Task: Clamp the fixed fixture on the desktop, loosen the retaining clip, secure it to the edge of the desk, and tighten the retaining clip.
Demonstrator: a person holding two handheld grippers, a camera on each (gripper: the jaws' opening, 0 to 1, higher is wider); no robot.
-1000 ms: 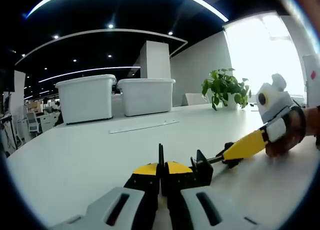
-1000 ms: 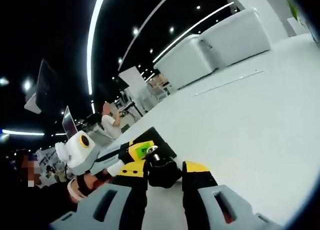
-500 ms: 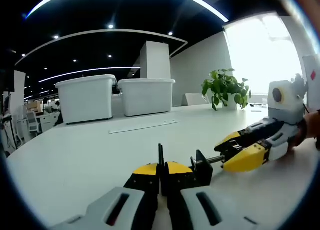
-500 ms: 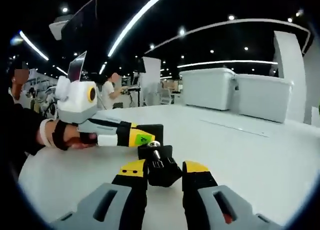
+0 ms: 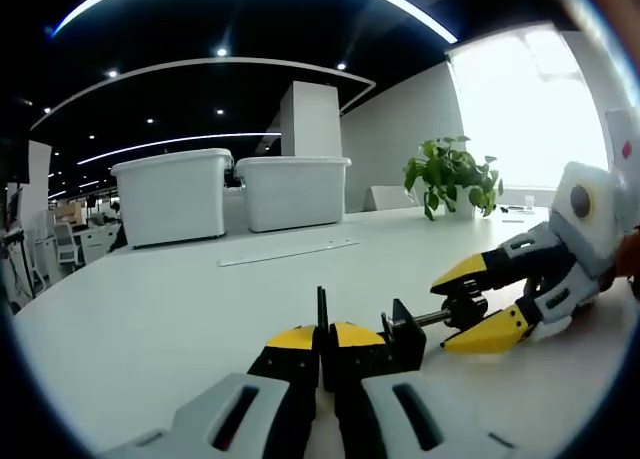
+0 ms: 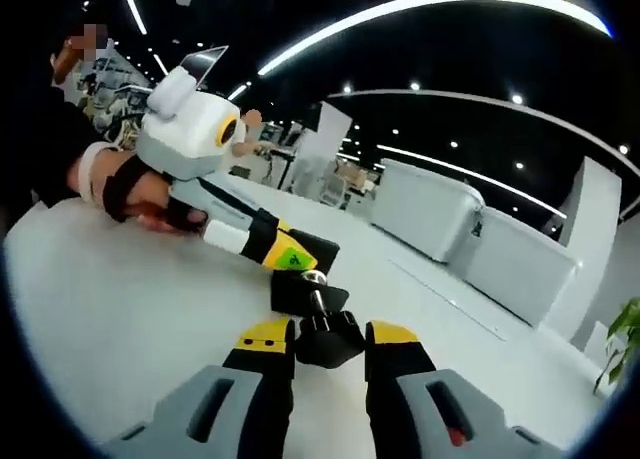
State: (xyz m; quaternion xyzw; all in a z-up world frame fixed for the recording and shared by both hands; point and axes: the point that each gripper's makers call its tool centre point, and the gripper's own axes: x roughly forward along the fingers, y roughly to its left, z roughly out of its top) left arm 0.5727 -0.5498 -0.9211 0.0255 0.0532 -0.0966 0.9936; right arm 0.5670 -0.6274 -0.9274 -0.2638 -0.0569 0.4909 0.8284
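The black clamp fixture lies on the white table. In the left gripper view my left gripper is shut on its thin upright plate. A threaded screw runs right from the body to a black knob. My right gripper comes in from the right, one yellow tip above and one below that knob. In the right gripper view my right gripper is shut on the knob, with the screw and fixture body just beyond. There the left gripper, held by a hand, meets the fixture from the left.
Two white lidded bins stand at the table's far side, with a flat metal strip in front of them. A potted plant sits at the back right. A person sits at a desk in the background.
My right gripper has rolled about the screw's axis with the knob in it, so its jaws went from side by side to one above the other. The left gripper and fixture have stayed still.
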